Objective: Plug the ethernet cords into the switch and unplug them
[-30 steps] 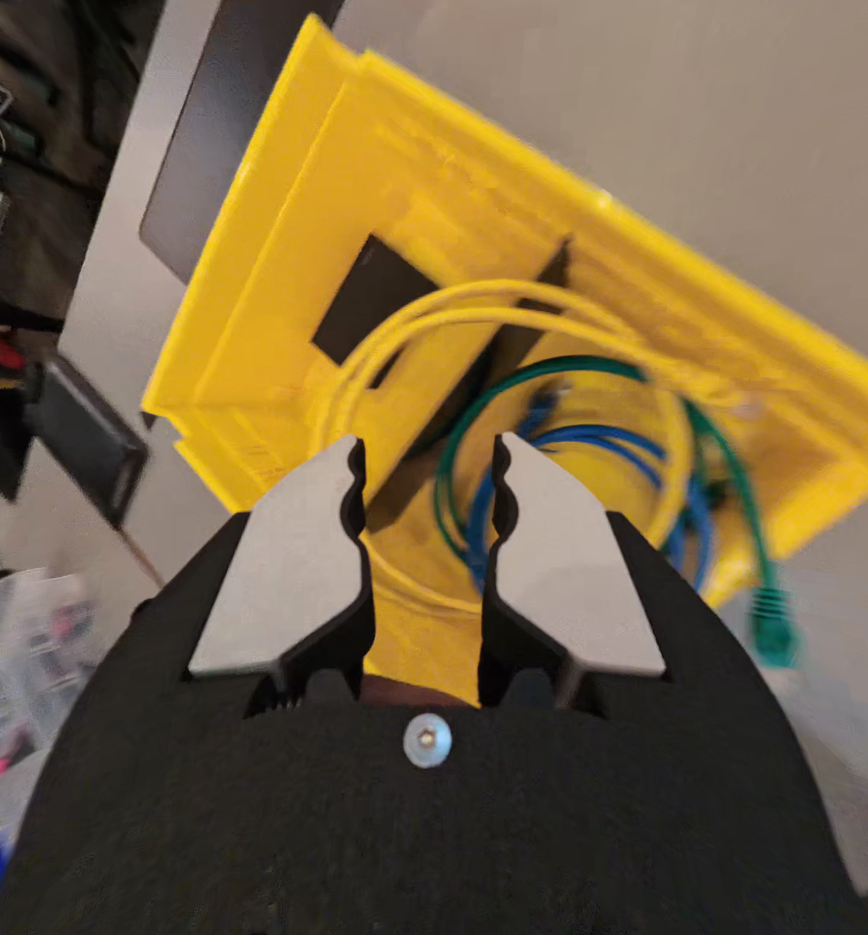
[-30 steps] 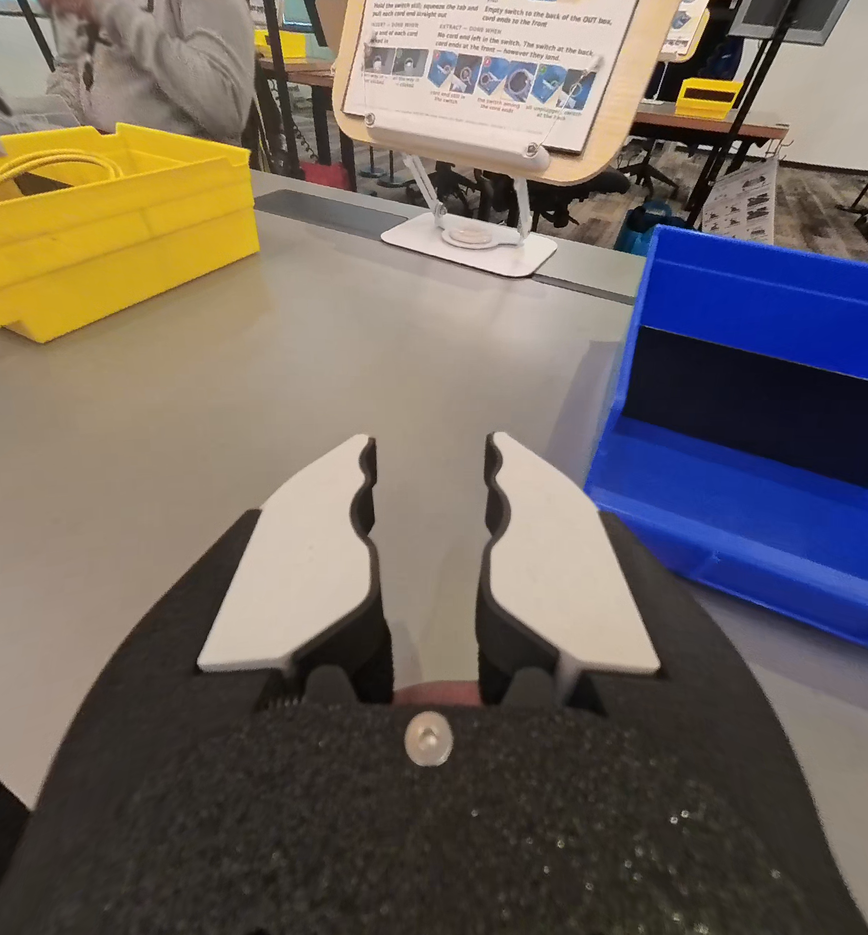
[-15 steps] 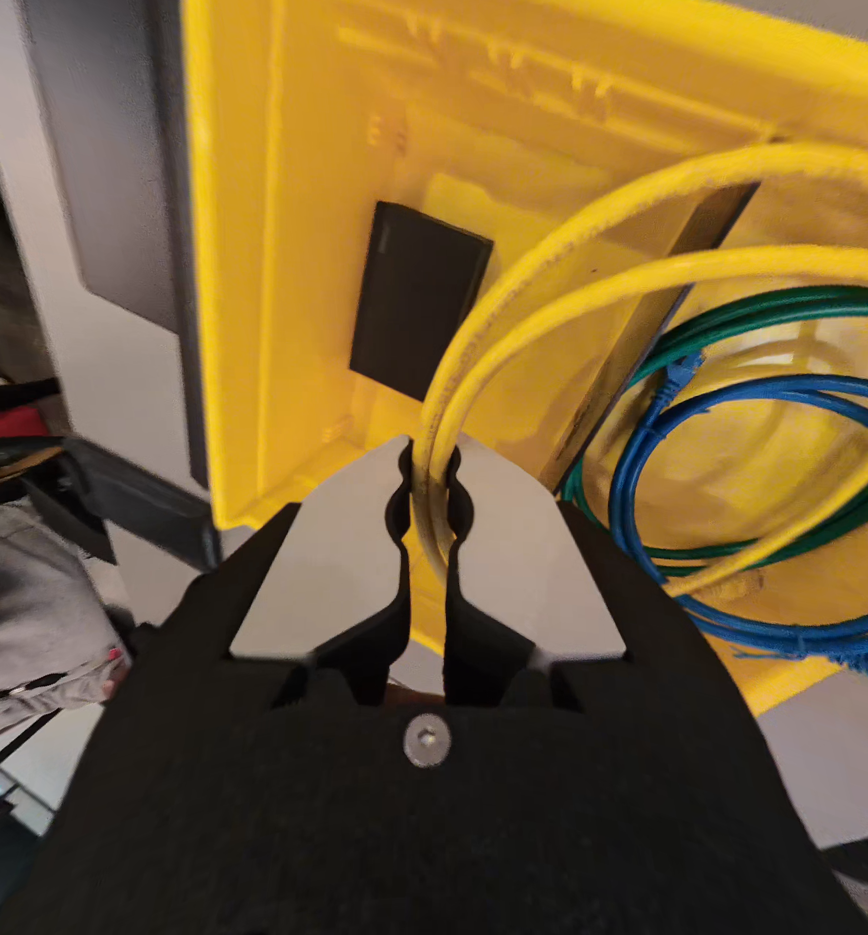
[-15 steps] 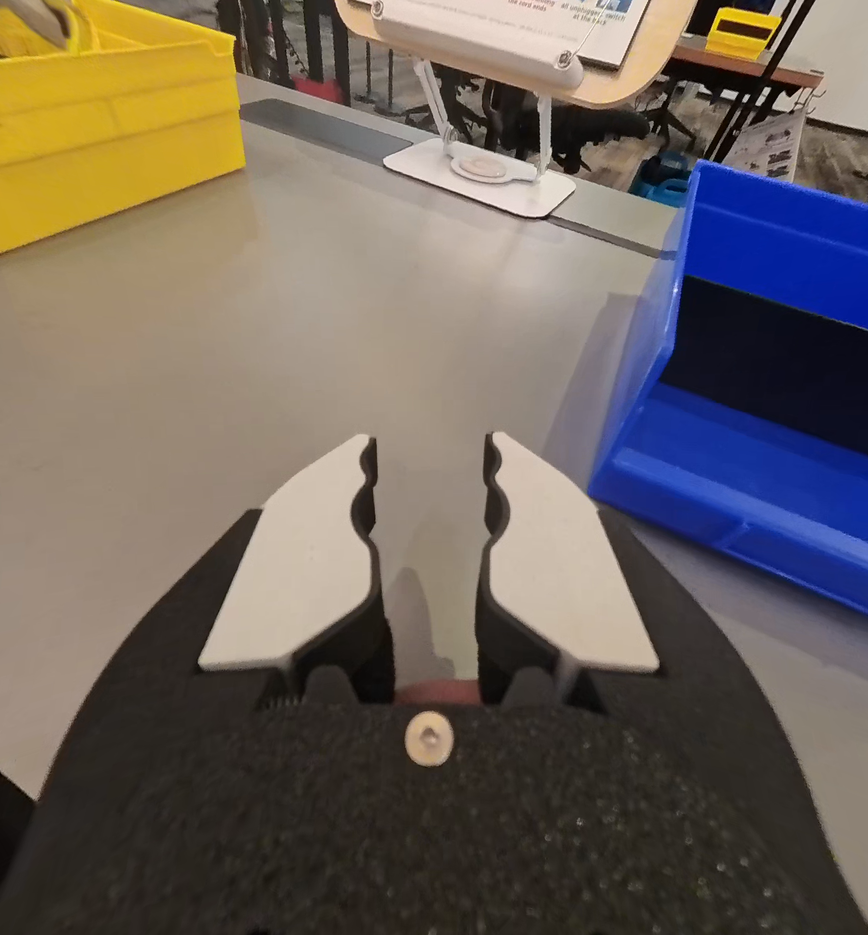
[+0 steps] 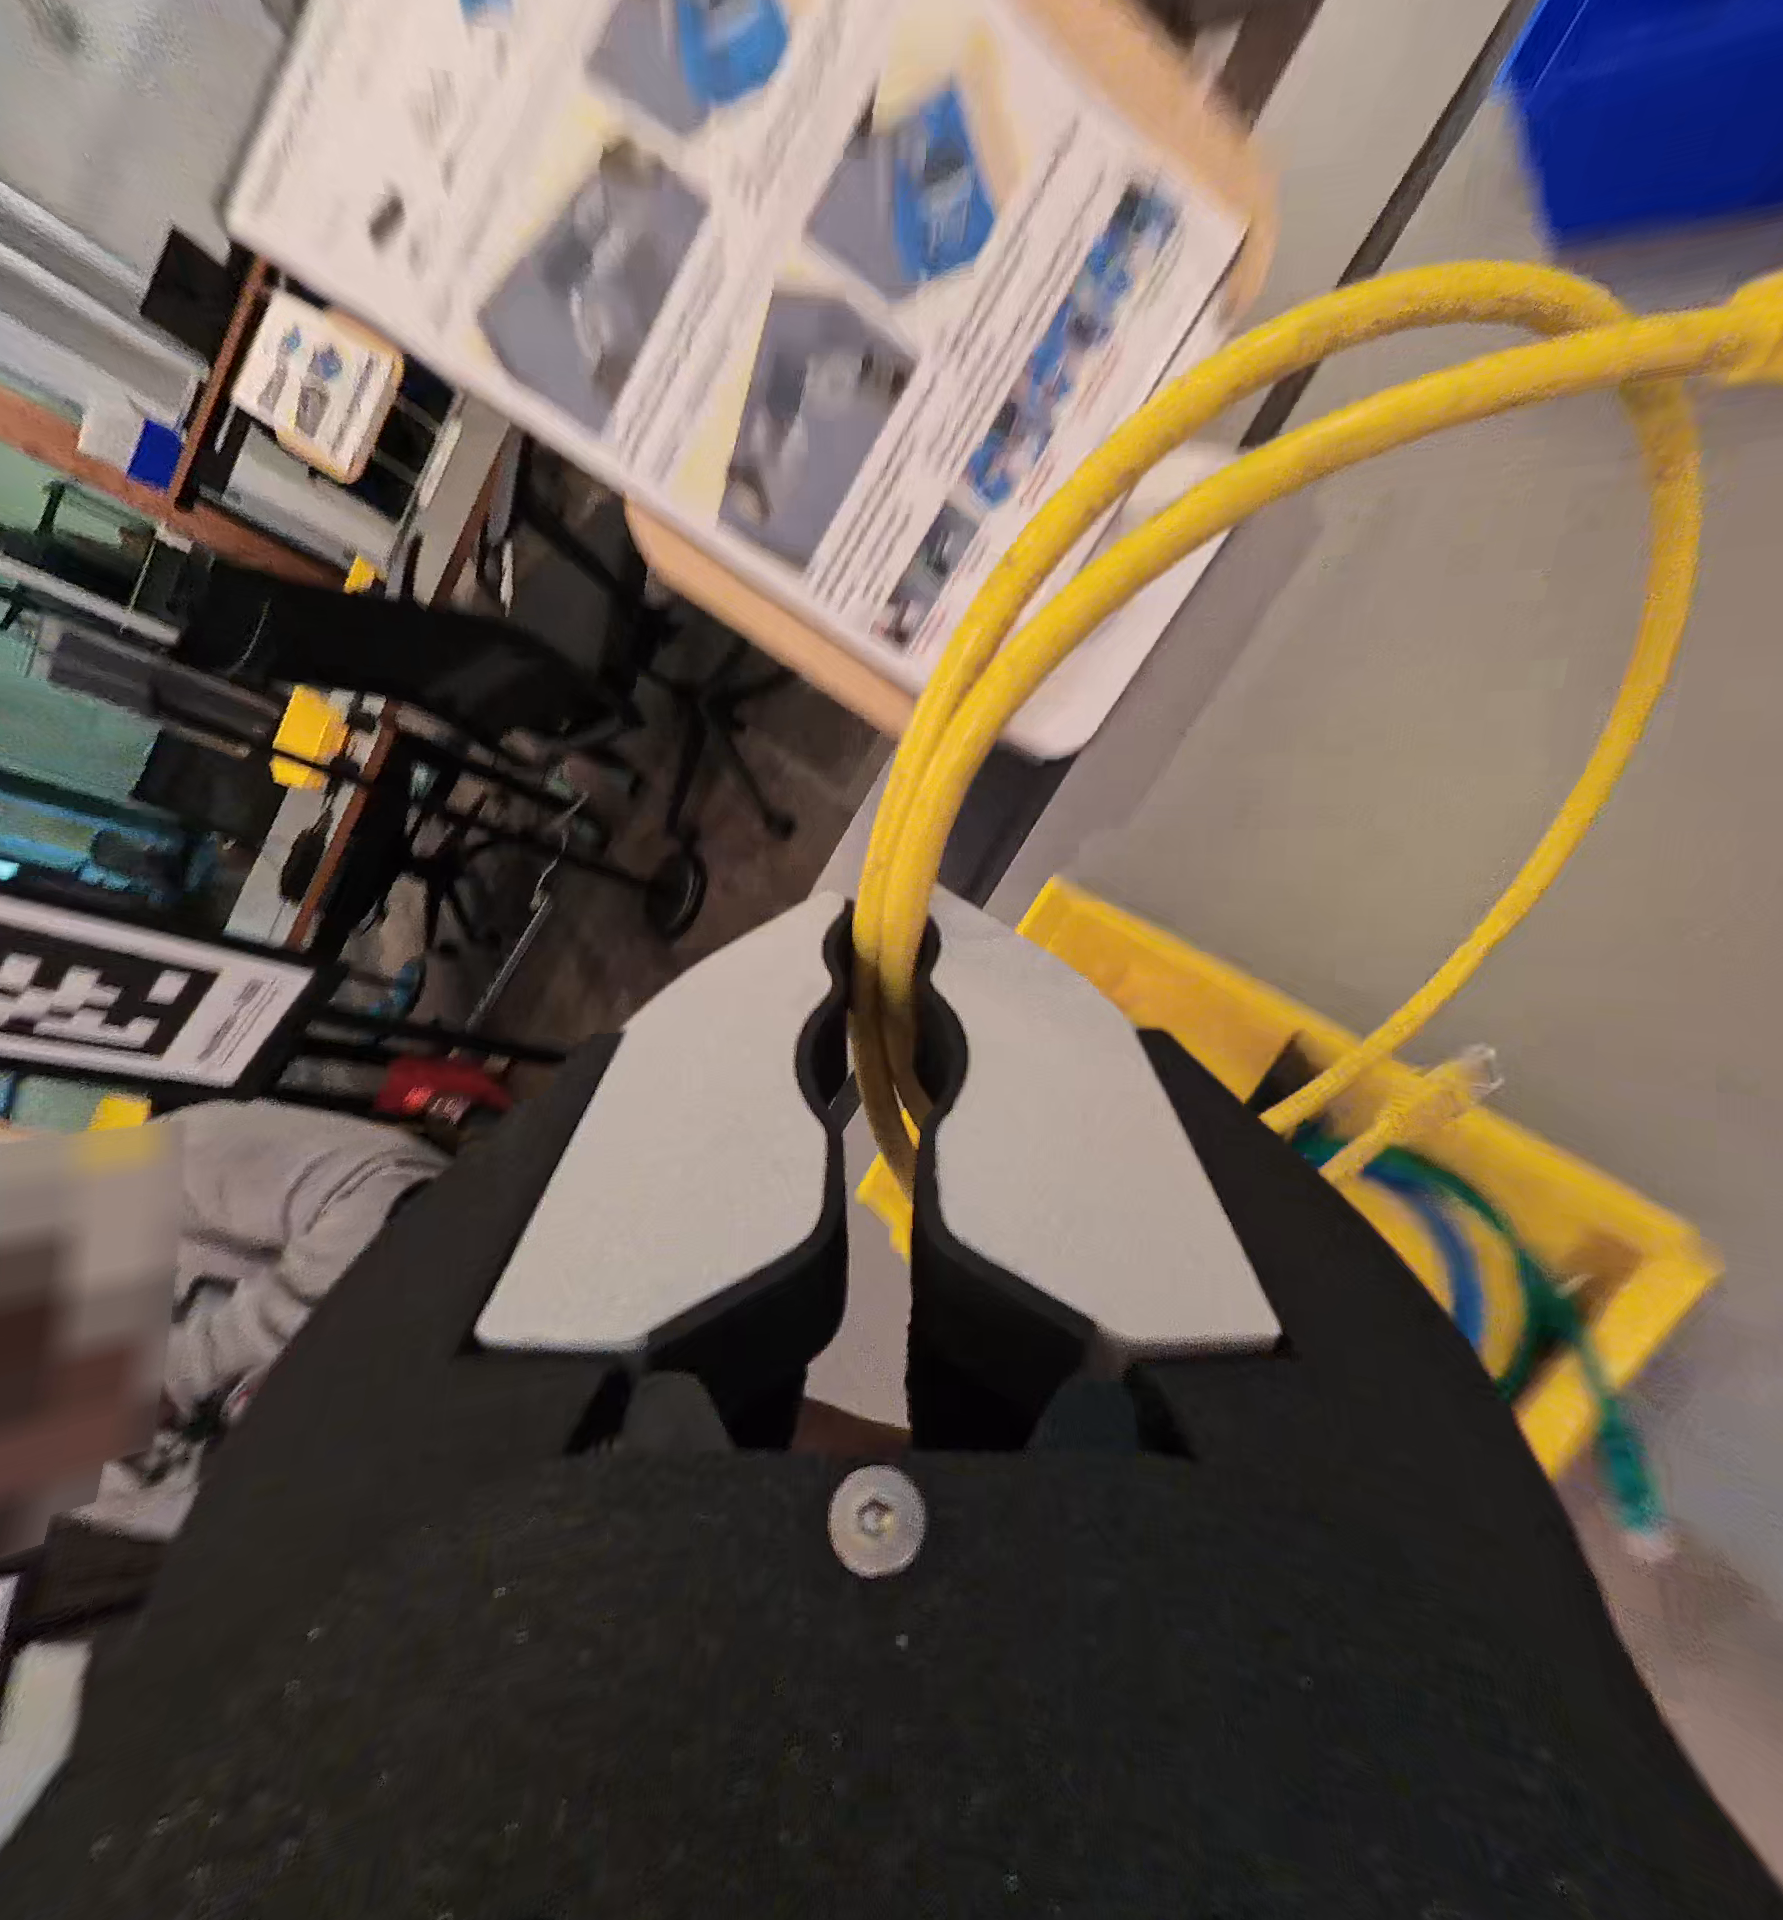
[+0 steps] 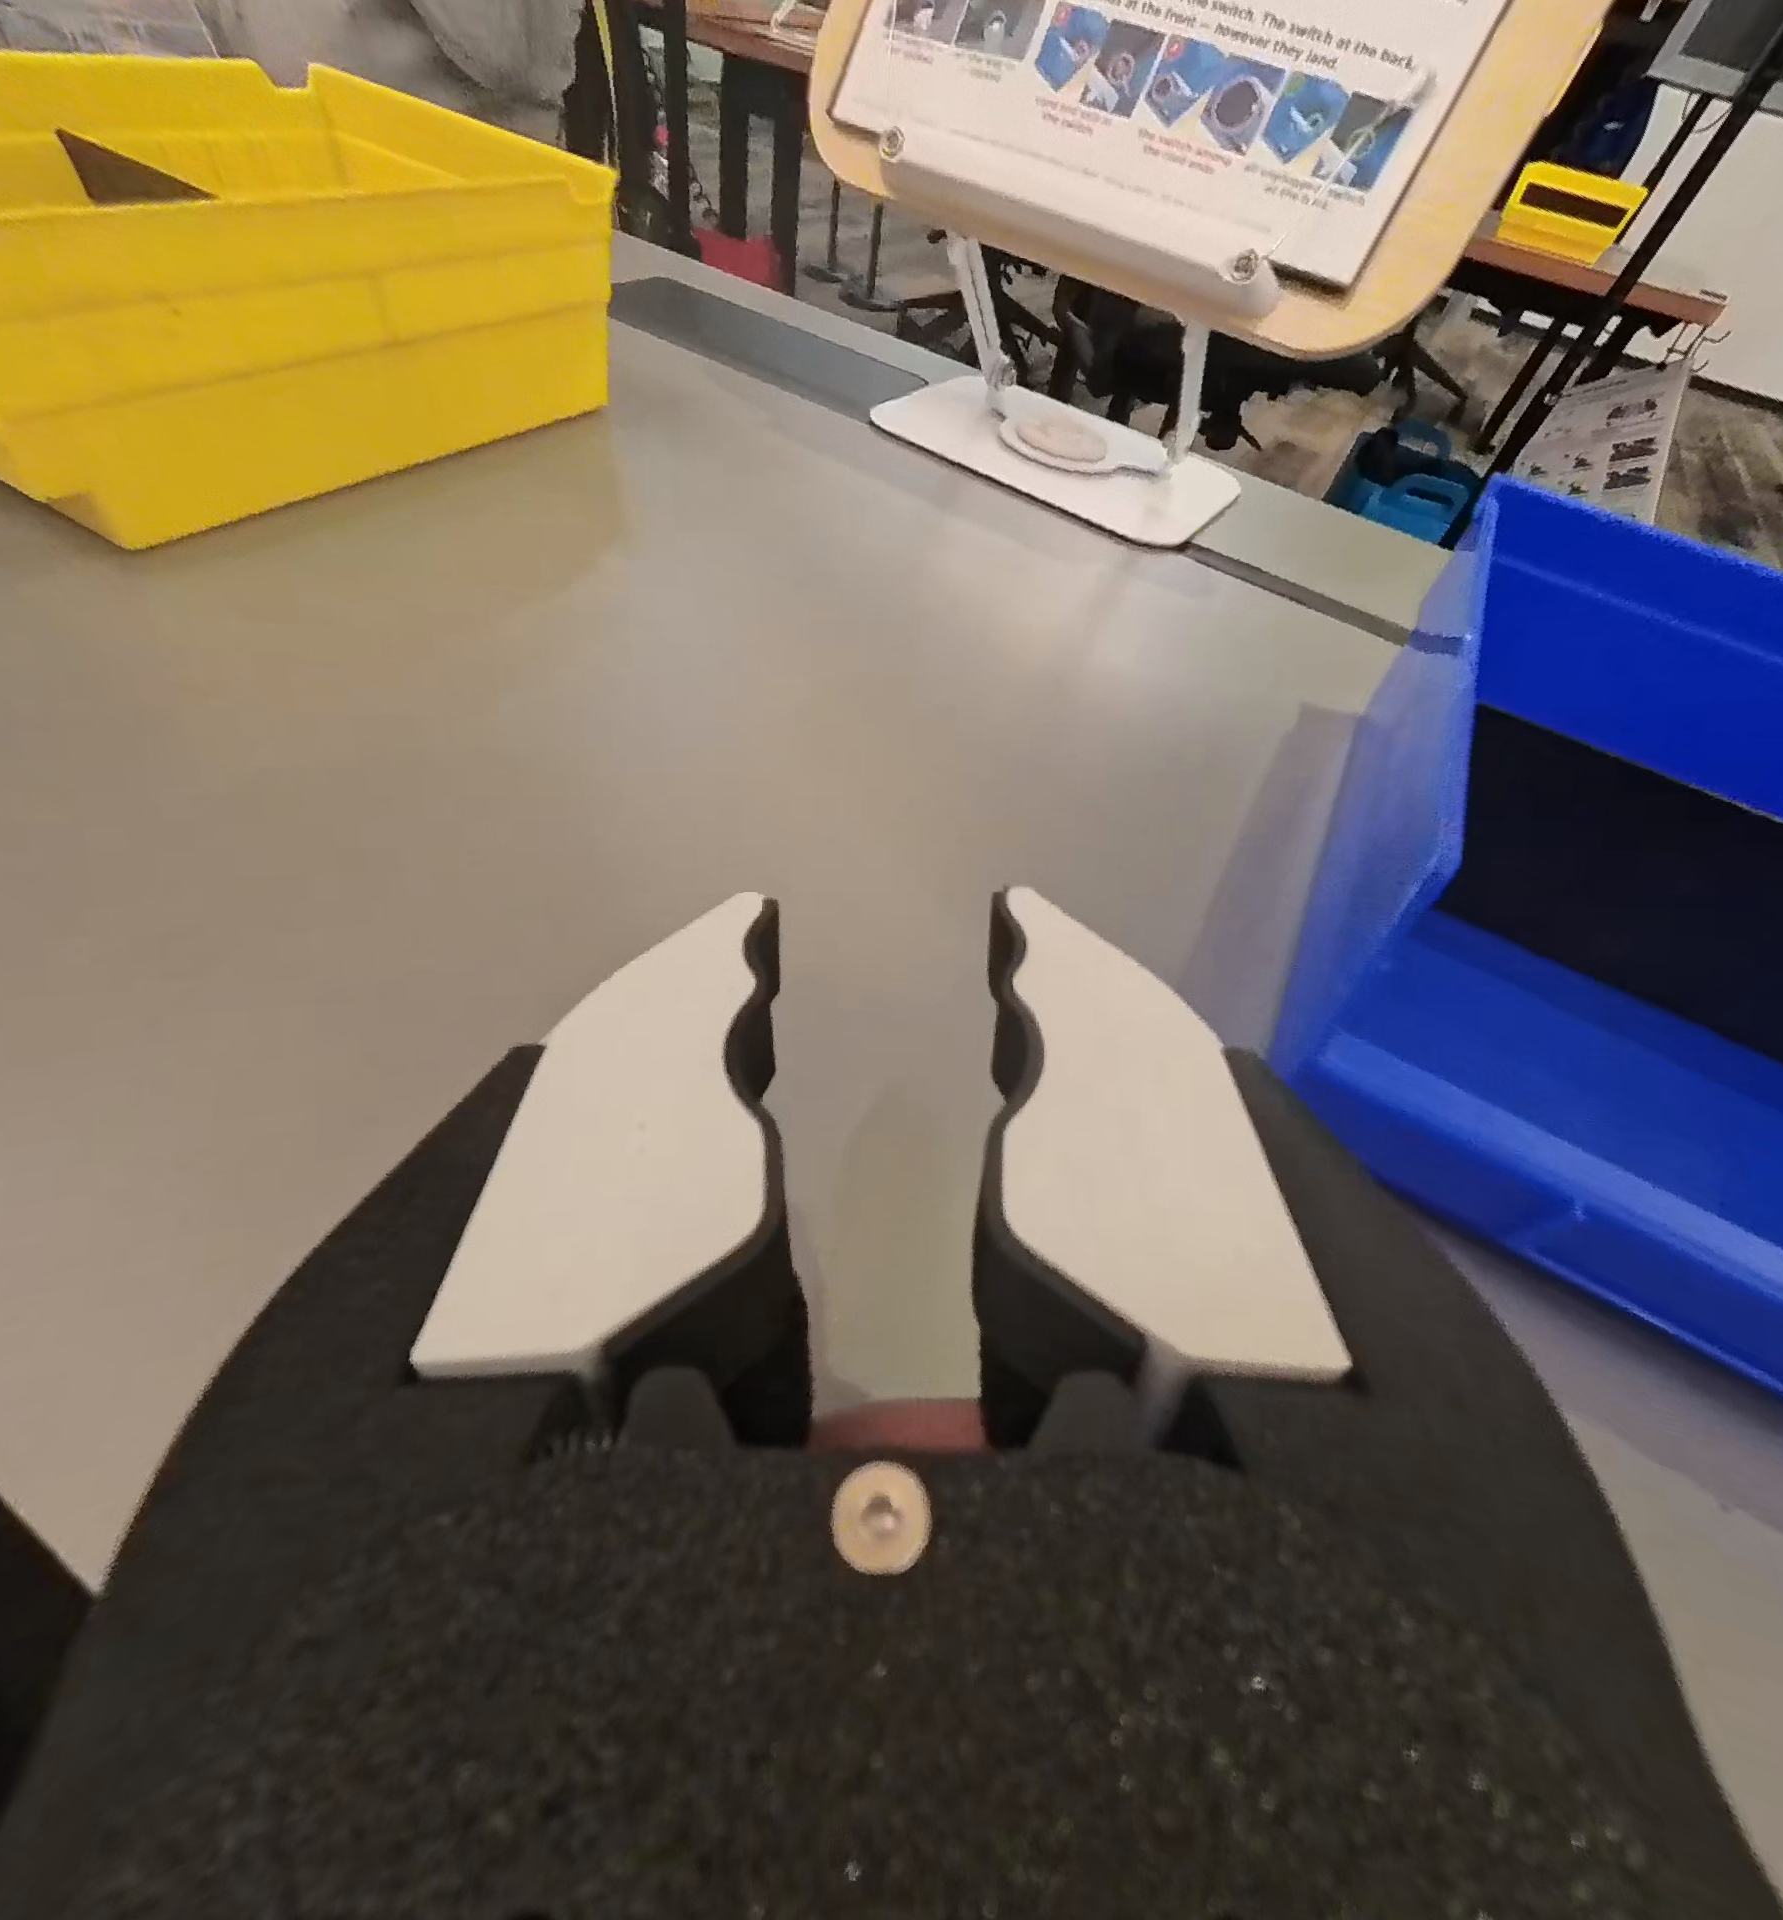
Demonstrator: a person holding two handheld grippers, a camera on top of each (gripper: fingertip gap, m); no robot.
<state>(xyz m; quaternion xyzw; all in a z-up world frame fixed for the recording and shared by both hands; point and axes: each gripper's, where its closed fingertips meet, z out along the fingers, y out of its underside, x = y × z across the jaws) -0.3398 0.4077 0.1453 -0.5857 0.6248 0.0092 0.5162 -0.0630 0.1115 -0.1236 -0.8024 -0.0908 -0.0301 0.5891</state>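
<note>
My left gripper (image 5: 882,940) is shut on a looped yellow ethernet cord (image 5: 1053,582) and holds it up above the yellow bin (image 5: 1167,987). One clear plug of the cord (image 5: 1458,1075) hangs over the bin. A green cord (image 5: 1583,1382) and a blue cord (image 5: 1458,1257) lie in the bin, and the green plug hangs over its rim. My right gripper (image 6: 885,914) is open and empty above the grey table (image 6: 451,790). The yellow bin (image 6: 274,301) shows at the far left of the right wrist view. The switch is not visible.
A blue bin (image 6: 1635,935) stands at the right of the table, and it also shows in the left wrist view (image 5: 1687,104). An instruction board on a white stand (image 6: 1074,436) is at the table's far edge. A person in a grey sleeve (image 5: 274,1205) sits beyond the left side.
My left gripper went from open above the bin to shut on the yellow cord, then lifted it out and swung round. My right gripper stayed open and shifted slightly.
</note>
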